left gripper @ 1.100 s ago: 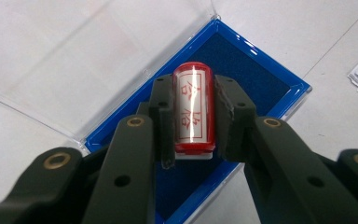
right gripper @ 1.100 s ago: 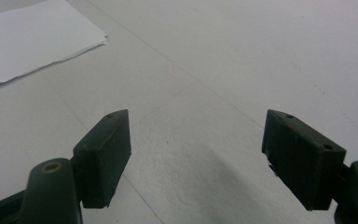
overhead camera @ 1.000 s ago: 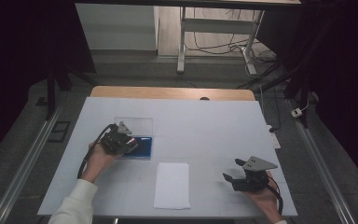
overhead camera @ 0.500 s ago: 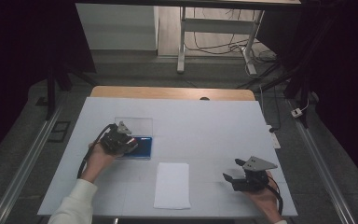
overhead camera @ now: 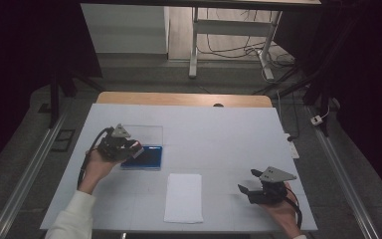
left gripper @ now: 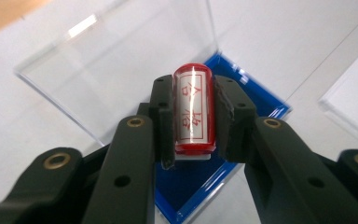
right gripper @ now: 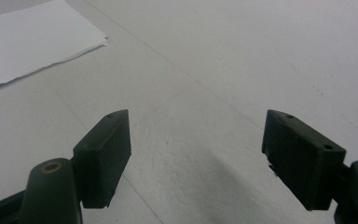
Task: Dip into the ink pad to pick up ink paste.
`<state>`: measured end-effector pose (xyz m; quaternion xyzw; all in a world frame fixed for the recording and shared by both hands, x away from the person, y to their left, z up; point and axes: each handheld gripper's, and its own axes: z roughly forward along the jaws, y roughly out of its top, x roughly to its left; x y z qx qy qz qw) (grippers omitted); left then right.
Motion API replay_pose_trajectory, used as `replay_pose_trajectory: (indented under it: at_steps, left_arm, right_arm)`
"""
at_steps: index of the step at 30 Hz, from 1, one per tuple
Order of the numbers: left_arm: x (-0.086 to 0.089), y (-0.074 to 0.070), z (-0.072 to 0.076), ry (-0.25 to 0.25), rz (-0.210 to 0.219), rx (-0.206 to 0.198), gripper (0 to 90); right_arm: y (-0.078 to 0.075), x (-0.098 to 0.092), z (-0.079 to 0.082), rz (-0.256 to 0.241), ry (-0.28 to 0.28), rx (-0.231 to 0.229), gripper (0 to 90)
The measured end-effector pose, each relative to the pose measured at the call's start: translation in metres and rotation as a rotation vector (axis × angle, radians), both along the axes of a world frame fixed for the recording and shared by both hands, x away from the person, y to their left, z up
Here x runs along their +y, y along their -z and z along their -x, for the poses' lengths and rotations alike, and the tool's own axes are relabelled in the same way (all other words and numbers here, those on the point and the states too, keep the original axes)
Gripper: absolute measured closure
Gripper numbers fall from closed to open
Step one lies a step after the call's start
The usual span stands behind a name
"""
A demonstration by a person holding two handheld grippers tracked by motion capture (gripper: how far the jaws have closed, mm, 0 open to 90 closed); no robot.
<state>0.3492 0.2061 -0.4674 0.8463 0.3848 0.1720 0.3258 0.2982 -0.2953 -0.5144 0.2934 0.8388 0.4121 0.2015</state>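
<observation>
Left gripper view: left gripper (left gripper: 193, 116) clamps red stamp (left gripper: 193, 108) above blue case (left gripper: 200, 179).

The tabletop (overhead camera: 219, 129) is viewed from above and from afar, facing toward 12 o'clock. The blue case (left gripper: 247, 100) is seen at close range along the left tool (left gripper: 193, 109). The white sheet (right gripper: 32, 39) at 10 o'clock is shared with the high view (overhead camera: 184, 196).
</observation>
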Motion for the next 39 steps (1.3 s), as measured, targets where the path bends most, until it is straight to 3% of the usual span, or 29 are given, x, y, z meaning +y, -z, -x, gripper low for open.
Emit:
replay_pose_trajectory:
  at_steps: [2, 7, 39]
  left_arm:
    - [0.003, -0.009, 0.004, 0.001, 0.026, -0.016, 70.4]
    - [0.005, -0.016, 0.008, 0.012, 0.033, -0.020, 70.3]
    - [0.001, 0.017, -0.007, -0.014, -0.065, 0.083, 70.3]
  right_arm:
    - [0.000, 0.000, 0.000, 0.000, -0.002, -0.003, 23.3]
    - [0.000, 0.000, 0.000, -0.003, -0.008, -0.002, 23.3]
    - [0.001, 0.000, -0.001, 0.007, -0.008, 0.005, 23.3]
